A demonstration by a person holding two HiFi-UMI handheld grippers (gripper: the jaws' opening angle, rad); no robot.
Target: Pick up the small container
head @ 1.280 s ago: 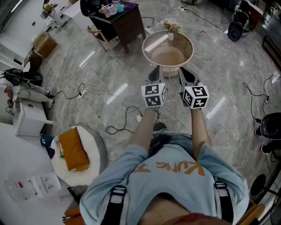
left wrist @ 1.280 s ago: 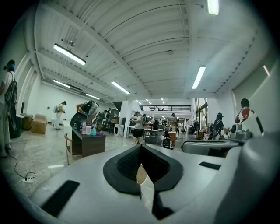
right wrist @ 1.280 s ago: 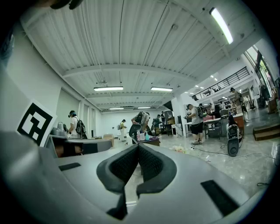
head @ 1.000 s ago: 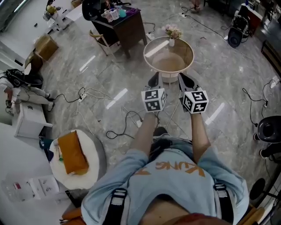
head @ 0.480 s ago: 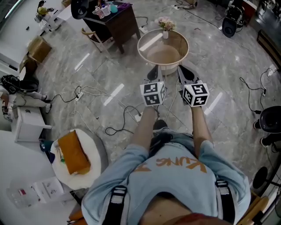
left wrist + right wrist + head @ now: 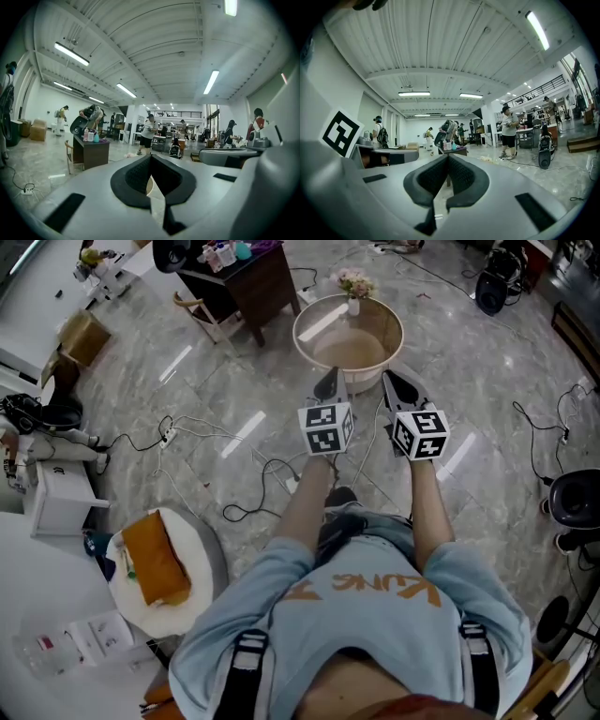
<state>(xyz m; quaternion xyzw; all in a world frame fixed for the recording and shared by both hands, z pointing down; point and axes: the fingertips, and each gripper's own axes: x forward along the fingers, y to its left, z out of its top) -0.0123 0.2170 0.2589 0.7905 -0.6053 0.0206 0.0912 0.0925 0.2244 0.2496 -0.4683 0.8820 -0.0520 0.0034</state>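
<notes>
Both grippers are held side by side at chest height, pointing at a round beige table (image 6: 306, 326) a step ahead. A small white vase with pink flowers (image 6: 353, 289) stands at that table's far rim. My left gripper (image 6: 328, 381) is shut with nothing between its pads (image 6: 151, 159). My right gripper (image 6: 393, 381) is shut and empty too (image 6: 448, 158). Several small bottles (image 6: 223, 254) stand on a dark wooden desk (image 6: 258, 282) to the far left; they also show in the left gripper view (image 6: 90, 136) and the right gripper view (image 6: 448, 146). Neither gripper touches anything.
Cables (image 6: 253, 474) and a power strip (image 6: 167, 436) lie on the marble floor to the left. A white stool with an orange cushion (image 6: 155, 559) stands near my left side. A wooden chair (image 6: 202, 315) is beside the desk. Several people stand in the hall (image 6: 149, 133).
The view has shifted a little as the person moves forward; the round table sits slightly nearer the grippers. Both grippers stay shut and side by side.
</notes>
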